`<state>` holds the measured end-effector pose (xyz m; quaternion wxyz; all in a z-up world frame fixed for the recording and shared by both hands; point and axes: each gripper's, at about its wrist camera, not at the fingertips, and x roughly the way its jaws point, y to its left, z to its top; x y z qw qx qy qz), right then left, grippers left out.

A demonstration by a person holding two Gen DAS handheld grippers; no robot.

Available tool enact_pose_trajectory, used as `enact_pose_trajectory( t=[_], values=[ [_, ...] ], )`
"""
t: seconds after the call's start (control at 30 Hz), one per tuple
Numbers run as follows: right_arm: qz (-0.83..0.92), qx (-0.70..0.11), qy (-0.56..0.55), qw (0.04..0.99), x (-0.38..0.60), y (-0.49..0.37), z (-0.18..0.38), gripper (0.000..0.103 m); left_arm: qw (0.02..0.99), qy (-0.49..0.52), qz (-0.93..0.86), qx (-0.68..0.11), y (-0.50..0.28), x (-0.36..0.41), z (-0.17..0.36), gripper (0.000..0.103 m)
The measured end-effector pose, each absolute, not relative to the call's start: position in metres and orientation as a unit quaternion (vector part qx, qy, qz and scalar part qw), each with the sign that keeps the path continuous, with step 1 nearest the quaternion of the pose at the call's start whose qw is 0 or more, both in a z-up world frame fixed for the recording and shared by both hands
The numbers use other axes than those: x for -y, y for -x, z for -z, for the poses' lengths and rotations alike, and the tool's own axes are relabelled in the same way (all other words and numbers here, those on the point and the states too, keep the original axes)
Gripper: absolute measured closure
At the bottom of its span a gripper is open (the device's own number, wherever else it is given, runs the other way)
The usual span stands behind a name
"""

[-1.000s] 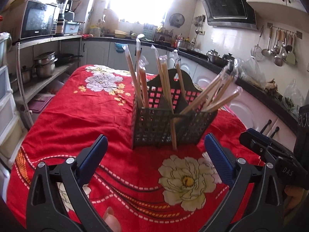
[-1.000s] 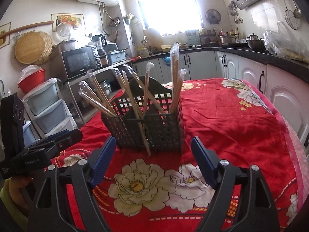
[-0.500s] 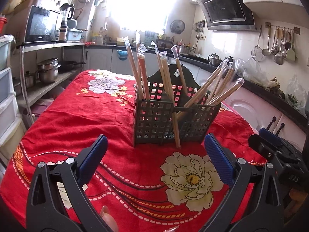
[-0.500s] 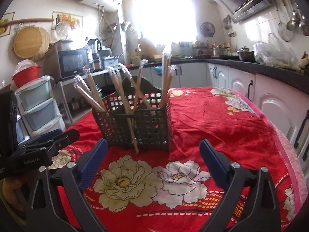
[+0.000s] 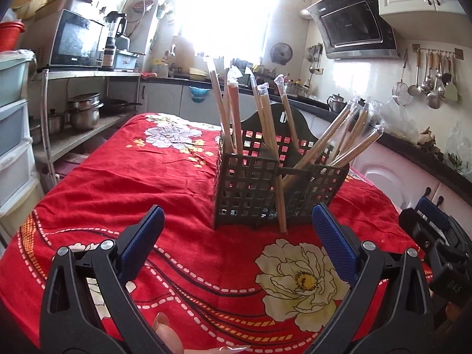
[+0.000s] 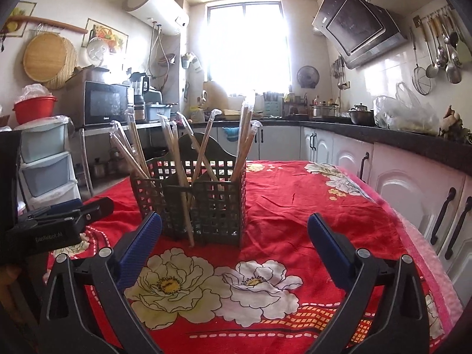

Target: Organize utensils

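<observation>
Left wrist view: the left gripper (image 5: 237, 236) sits low over the near edge of the table (image 5: 97, 183), and its two blue pads (image 5: 334, 244) stand wide apart with nothing between them.
Right wrist view: the right gripper (image 6: 234, 243) has just been opening; its blue pads (image 6: 140, 247) are now spread wide and hold nothing.
Cloth: a red cloth (image 6: 295, 203) with big white flowers covers the whole table.
Basket: a dark basket (image 5: 277, 185) full of square holes stands upright on the cloth, past the middle of the table from both grippers, closer to the side edge by the white cabinets (image 5: 392, 174).
Basket parts: walls inside split it into boxes, and a tall round back sticks up at the far side.
Chopsticks: many chopsticks (image 5: 339, 144) in clear wrap stand in the boxes; some stand nearly straight and some lean out toward the cabinets.
Odd stick: one stick (image 5: 278, 194) leans on the outside front of the basket, its low end on the cloth.
Gap: both grippers stay apart from the basket and touch none of the chopsticks.
Each other: the right gripper shows at the right edge of the left wrist view, and the left gripper shows at the left edge of the right wrist view.
Person: fingertips (image 5: 168, 336) peek in at the bottom of the left wrist view.
</observation>
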<state>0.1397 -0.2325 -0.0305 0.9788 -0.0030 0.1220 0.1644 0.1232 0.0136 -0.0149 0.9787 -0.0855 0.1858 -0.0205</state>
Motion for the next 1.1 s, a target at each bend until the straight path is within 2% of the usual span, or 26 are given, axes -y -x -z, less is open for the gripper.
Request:
enact_pose_trajectory(
  t=[1.1],
  values=[
    [-0.16,-0.13,-0.007,0.979,0.235,-0.1391,0.0331,0.006,0.982,0.07,0.026,-0.175,-0.1198,-0.0084,0.0141,0.011]
  ],
)
